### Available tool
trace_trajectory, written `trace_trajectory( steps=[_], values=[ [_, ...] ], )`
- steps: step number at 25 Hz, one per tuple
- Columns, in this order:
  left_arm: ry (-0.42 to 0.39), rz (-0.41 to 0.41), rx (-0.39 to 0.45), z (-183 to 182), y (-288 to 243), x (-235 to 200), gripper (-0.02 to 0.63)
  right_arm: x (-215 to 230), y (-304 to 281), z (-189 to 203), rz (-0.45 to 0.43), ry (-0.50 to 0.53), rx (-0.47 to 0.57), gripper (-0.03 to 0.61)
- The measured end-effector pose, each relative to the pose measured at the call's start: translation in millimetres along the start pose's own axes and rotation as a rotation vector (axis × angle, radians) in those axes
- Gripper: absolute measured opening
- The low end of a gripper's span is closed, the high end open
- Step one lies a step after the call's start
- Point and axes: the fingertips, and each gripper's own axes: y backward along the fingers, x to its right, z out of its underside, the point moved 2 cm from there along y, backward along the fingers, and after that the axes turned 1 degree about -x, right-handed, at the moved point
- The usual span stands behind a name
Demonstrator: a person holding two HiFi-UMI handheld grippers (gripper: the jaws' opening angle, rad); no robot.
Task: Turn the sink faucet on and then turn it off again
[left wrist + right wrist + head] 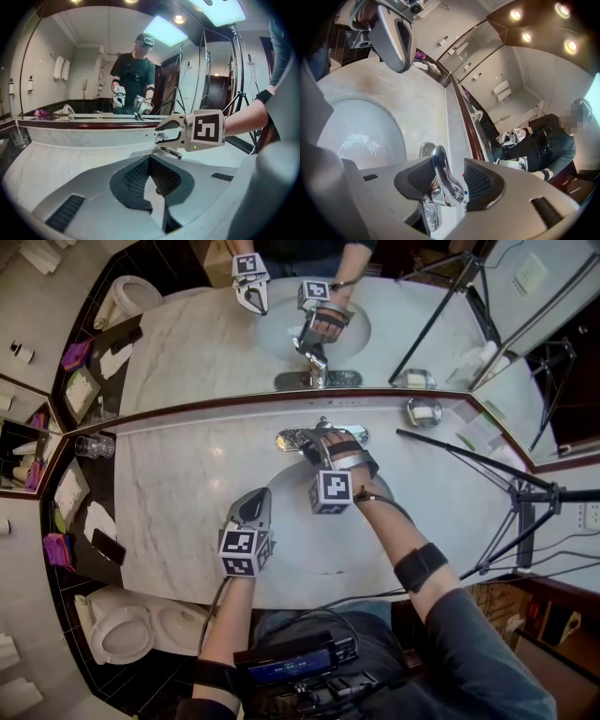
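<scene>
My right gripper (pixel 447 179) clamps faucet handle (pixel 439 161), far edge of sink (pixel 291 542); left gripper (pixel 150 163) clenched empty, nearer, left.

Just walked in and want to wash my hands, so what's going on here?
A person stands at the marble counter with a gripper in each hand. The right gripper has its fingers on either side of the faucet handle; whether they already press on it I can't tell. The left gripper is shut, holds nothing, and hangs over the left side of the sink.
</scene>
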Motion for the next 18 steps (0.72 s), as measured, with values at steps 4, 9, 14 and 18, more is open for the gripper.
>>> trace_trajectory(
  steps=[4,9,14,18],
  values=[
    [-0.002,-0.002,0.001,-2,-1,-1,0.003,-1,0,2,-0.009,-0.020,0.004,0.218],
    [-0.004,-0.004,0.000,-3,-1,-3,0.003,5,2,1,0.009,-0.098,0.019,0.218],
    [0.000,-0.007,-0.003,-1,1,-4,0.003,11,5,3,0.011,-0.144,0.025,0.216],
    [0.004,-0.011,0.004,-1,3,-6,0.003,15,6,3,0.011,-0.187,0.025,0.216]
  ],
)
